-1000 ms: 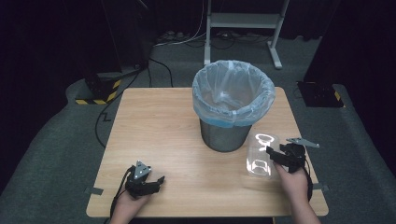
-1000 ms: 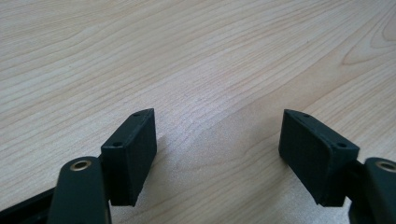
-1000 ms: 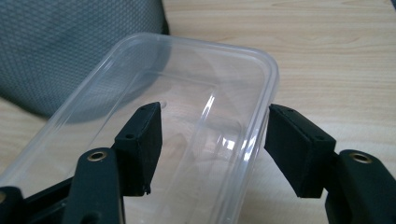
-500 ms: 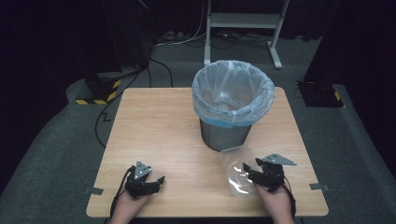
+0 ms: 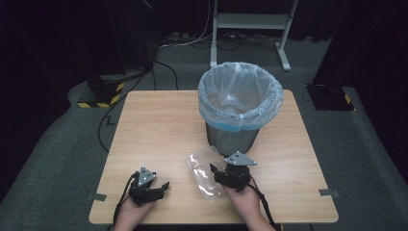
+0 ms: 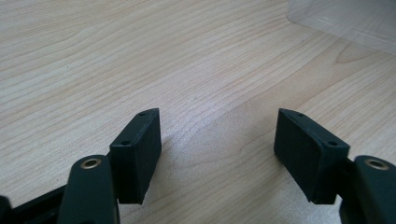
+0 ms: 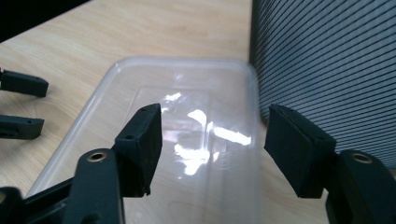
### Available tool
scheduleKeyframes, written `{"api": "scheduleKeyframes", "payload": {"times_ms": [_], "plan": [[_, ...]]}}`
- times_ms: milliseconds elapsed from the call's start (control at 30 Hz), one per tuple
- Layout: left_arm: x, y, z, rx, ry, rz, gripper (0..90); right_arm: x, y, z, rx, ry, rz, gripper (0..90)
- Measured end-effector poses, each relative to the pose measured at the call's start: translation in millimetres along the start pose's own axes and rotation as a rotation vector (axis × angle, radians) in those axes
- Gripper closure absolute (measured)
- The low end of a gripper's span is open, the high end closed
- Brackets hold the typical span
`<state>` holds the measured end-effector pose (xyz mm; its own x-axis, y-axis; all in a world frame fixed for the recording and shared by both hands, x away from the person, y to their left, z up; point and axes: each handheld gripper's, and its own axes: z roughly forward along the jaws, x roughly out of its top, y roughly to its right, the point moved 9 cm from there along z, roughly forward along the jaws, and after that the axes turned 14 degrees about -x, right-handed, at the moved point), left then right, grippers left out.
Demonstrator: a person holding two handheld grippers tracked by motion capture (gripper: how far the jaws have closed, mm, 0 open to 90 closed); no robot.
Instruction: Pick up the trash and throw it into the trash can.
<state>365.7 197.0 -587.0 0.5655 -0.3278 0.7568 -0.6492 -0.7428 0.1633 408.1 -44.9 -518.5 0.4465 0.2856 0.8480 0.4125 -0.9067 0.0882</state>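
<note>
A clear plastic tray (image 5: 204, 168) lies flat on the wooden table (image 5: 159, 125) just in front of the bin. My right gripper (image 5: 216, 172) is at the tray's right edge. In the right gripper view this gripper (image 7: 212, 135) stands open, its jaws wide apart low over the tray (image 7: 187, 140), with nothing pinched between them. My left gripper (image 5: 162, 186) rests near the table's front edge, left of the tray. It is open (image 6: 217, 140) over bare wood, and a corner of the tray (image 6: 345, 23) shows ahead of it.
A grey ribbed bin (image 5: 235, 137) with a pale blue liner (image 5: 240, 94) stands at the middle right of the table, close behind the tray; its wall (image 7: 327, 60) is right beside my right gripper. Cables and a metal stand (image 5: 250, 21) are on the floor beyond.
My right gripper and the clear tray have moved left together, from the table's right side to in front of the bin. The left gripper has stayed put.
</note>
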Motion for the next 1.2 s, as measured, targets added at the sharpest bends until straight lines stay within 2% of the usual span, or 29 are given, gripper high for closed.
{"api": "scheduleKeyframes", "payload": {"times_ms": [67,133,167,200,233,267,300,333,367,433,500,533,567,600,633,667,700,733,767,833,900,933,967,1067,1133,1200], "plan": [[0.0,2.4,-0.1,-0.011,0.002,0.012,37.8,0.3,13.2,-10.7,-0.027,0.024,-0.007,44.1],[0.9,4.6,-0.7,0.010,0.008,0.043,46.1,-4.6,32.8,-19.2,-0.063,0.034,0.003,50.5],[1.9,6.0,-0.3,0.035,0.004,0.065,51.3,-7.6,40.5,-21.2,-0.078,0.035,0.011,53.3],[3.5,8.3,-0.3,0.039,-0.008,0.045,57.4,-14.7,52.9,-23.4,-0.099,0.024,0.019,56.2],[3.5,8.3,-0.3,0.039,-0.008,0.045,62.3,-21.6,60.8,-24.1,-0.111,0.007,0.025,59.1],[13.1,23.1,1.1,-0.038,0.037,0.014,66.0,-28.1,67.0,-23.3,-0.123,-0.003,0.022,62.2],[18.7,30.5,2.0,-0.050,0.050,0.020,69.3,-35.0,70.1,-22.5,-0.122,-0.023,0.017,65.1],[18.7,30.5,2.0,-0.050,0.050,0.020,72.0,-35.0,70.1,-22.5,-0.122,-0.023,0.017,65.1],[28.3,46.6,8.7,-0.085,0.066,0.010,74.1,-46.8,67.8,-18.8,-0.108,-0.055,0.008,67.9],[35.4,61.4,18.9,-0.137,0.073,-0.012,75.5,-53.8,56.0,-15.6,-0.079,-0.085,0.000,68.3],[39.5,68.4,28.5,-0.140,0.073,-0.016,75.5,-53.5,41.0,-11.6,-0.059,-0.075,-0.029,69.0],[39.5,68.4,28.5,-0.140,0.073,-0.016,75.5,-53.5,41.0,-11.6,-0.059,-0.075,-0.029,69.0],[41.4,69.6,33.4,-0.137,0.076,-0.018,75.6,-50.0,25.9,-8.6,-0.032,-0.070,-0.050,68.4],[43.8,65.9,38.8,-0.131,0.081,-0.056,78.1,-46.4,13.6,-5.5,-0.012,-0.066,-0.064,68.9],[44.6,61.4,39.2,-0.110,0.086,-0.071,78.9,-43.4,4.0,-2.3,0.008,-0.068,-0.085,70.3],[44.8,54.8,37.8,-0.081,0.089,-0.081,81.8,-39.5,-3.7,1.8,0.002,-0.058,-0.096,71.7],[44.5,48.2,36.0,-0.076,0.092,-0.091,81.8,-35.4,-8.2,6.2,0.000,-0.052,-0.106,71.3],[44.5,48.2,36.0,-0.076,0.092,-0.091,80.4,-31.7,-10.2,10.8,0.004,-0.052,-0.108,69.6],[44.4,37.1,30.7,-0.077,0.109,-0.115,77.8,-28.5,-11.2,14.4,0.013,-0.058,-0.095,67.6],[44.3,30.7,23.3,-0.054,0.113,-0.112,77.0,-22.5,-7.5,18.1,-0.001,-0.050,-0.100,66.4],[44.7,26.7,17.2,-0.045,0.120,-0.113,76.5,-18.0,-1.6,14.6,-0.013,-0.043,-0.081,65.2],[46.2,22.2,7.9,-0.036,0.146,-0.133,75.9,-16.1,1.1,12.4,-0.015,-0.038,-0.071,63.9],[46.2,22.2,7.9,-0.036,0.146,-0.133,74.8,-12.5,4.8,8.6,-0.019,-0.023,-0.051,62.7],[50.9,19.2,-6.0,-0.013,0.204,-0.153,70.4,-5.9,5.8,-0.5,-0.005,0.001,-0.033,58.6],[54.4,23.5,-11.2,-0.041,0.235,-0.175,64.7,-3.3,-1.4,-4.4,0.019,0.002,-0.025,55.5],[58.2,30.4,-12.0,-0.059,0.243,-0.168,57.5,-1.2,-12.5,-3.4,0.062,0.002,-0.007,52.7]]}}
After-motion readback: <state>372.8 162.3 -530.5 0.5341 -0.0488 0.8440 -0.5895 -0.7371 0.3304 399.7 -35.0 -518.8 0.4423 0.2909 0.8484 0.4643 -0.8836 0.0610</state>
